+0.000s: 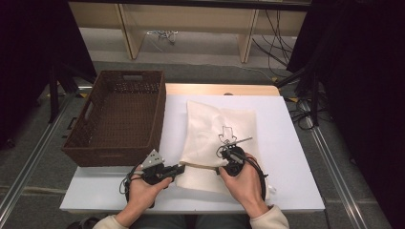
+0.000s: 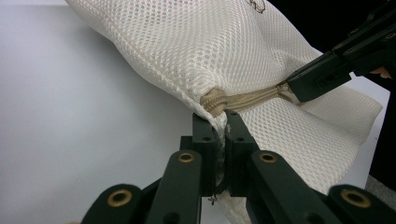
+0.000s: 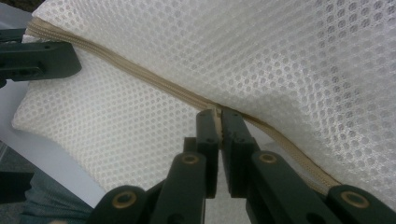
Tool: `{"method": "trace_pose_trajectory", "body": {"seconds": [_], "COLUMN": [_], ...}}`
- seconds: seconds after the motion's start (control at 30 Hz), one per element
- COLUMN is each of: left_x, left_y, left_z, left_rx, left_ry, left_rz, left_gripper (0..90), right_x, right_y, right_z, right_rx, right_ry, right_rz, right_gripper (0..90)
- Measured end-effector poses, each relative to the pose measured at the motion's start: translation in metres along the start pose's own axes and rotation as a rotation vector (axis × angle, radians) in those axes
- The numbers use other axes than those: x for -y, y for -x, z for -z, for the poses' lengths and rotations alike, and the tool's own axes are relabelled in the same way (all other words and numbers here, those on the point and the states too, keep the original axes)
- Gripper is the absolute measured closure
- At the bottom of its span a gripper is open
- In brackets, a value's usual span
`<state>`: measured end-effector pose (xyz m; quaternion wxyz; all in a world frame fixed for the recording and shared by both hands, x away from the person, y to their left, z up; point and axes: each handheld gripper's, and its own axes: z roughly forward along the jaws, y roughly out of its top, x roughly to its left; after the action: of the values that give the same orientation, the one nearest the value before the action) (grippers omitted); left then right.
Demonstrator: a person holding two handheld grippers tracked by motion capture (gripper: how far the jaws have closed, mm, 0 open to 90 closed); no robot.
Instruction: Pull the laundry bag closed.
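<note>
Mesh bag (image 1: 217, 138), cream and soft, lies in the middle of the white table (image 1: 286, 143), its beige zipper (image 3: 140, 74) running across the lower centre of the high view. My left gripper (image 1: 177, 169) is clamped tight on the bag's corner where the zipper ends, in the lower middle of the left gripper view (image 2: 219, 119). My right gripper (image 3: 219, 114) is pinched shut on the zipper line itself, probably on the slider, though the jaws cover it. In the upper right of the left gripper view, that right gripper (image 2: 292, 88) bites the same beige strip. This fabric looks light and floppy; I judge it will bunch and sag rather than resist, so the firm spots to hold are the stitched zipper tape and the corner seam, not the loose netting. Off in the upper left of the high view sits a brown wicker basket (image 1: 117, 152), just beside the bag. Nothing lies between my jaws along the zipper.
</note>
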<state>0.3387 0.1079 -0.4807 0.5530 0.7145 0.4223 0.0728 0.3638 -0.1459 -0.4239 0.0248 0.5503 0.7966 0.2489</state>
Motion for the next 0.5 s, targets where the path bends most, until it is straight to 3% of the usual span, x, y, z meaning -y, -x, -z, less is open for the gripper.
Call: {"method": "trace_pose_trajectory", "body": {"seconds": [0.13,0.3,0.5], "left_x": [-0.0001,-0.0001,0.0], "left_y": [-0.0007,-0.0007,-0.0005], "left_z": [0.0005,0.0005,0.0002], "left_rx": [0.001,-0.004,-0.005], "left_ry": [-0.006,-0.005,-0.002], "left_rz": [-0.004,-0.008,-0.005], "left_gripper": [85.5,85.4,85.5], "right_x": [-0.0002,-0.0002,0.0005], "right_y": [-0.0001,0.0044,0.0024], "right_z": [0.0007,0.0,0.0021], "right_rx": [-0.002,-0.012,-0.002], "right_ry": [-0.007,0.008,-0.007], "right_rz": [-0.019,0.022,-0.017], "right_gripper": [87.6,87.6,87.6]}}
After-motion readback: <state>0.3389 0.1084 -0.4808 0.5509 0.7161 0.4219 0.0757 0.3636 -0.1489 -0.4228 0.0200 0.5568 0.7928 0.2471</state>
